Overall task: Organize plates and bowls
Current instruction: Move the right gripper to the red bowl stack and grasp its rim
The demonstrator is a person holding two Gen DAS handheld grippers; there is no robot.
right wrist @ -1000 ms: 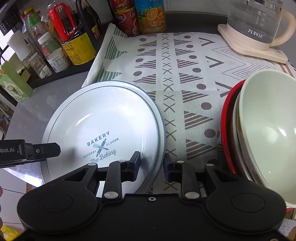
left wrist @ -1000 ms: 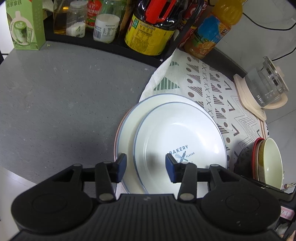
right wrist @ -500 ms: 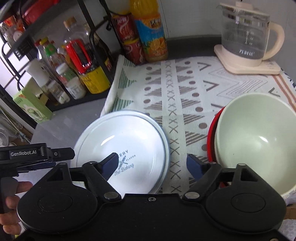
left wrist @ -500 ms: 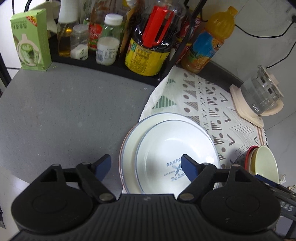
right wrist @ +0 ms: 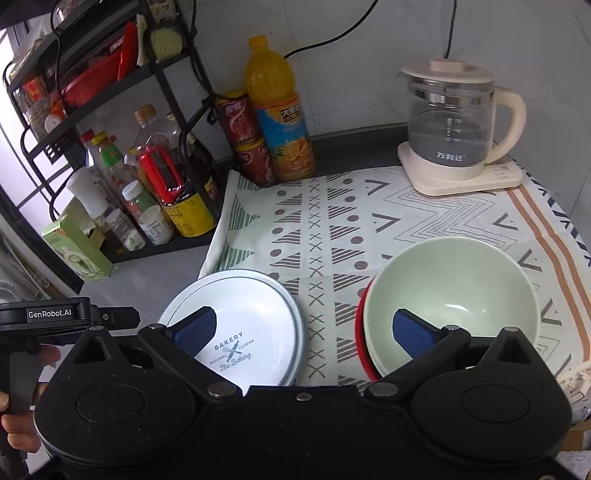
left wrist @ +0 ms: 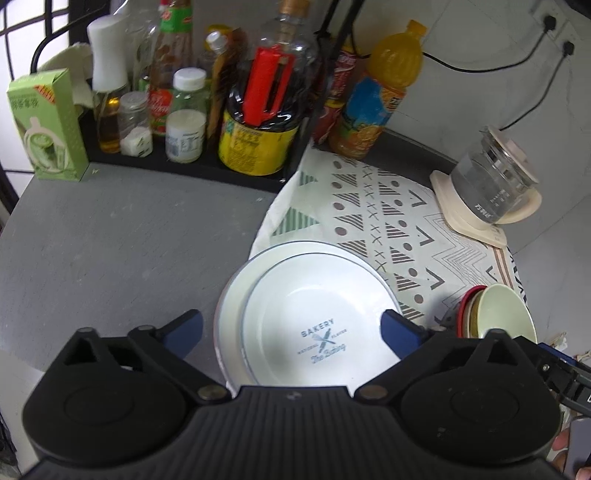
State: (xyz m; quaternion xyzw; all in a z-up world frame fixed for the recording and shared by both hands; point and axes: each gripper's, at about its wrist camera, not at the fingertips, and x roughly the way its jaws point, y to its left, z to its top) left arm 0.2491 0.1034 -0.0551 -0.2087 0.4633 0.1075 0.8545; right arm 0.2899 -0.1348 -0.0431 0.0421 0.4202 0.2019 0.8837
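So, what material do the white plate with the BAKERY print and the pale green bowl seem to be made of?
White round plate with the BAKERY print: probably enamelled metal, going by its glossy surface and thin blue rim line; it could also be ceramic. Pale green round bowl: smooth and slightly glossy with a soft highlight, so glazed ceramic or melamine. The pictures cannot settle which.

A grey speckled countertop (left wrist: 122, 236) meets a pale tiled wall (right wrist: 369, 74), where black power cords (left wrist: 532, 70) run to wall sockets (left wrist: 557, 35). A black metal rack (right wrist: 74, 122) stands at the counter's back corner, crowded with bottles and jars, and a patterned cloth (right wrist: 369, 229) covers the counter's right part, bearing a glass electric kettle (right wrist: 454, 125) on its cream base. Daylight comes through a barred window (left wrist: 22, 33) behind the rack.
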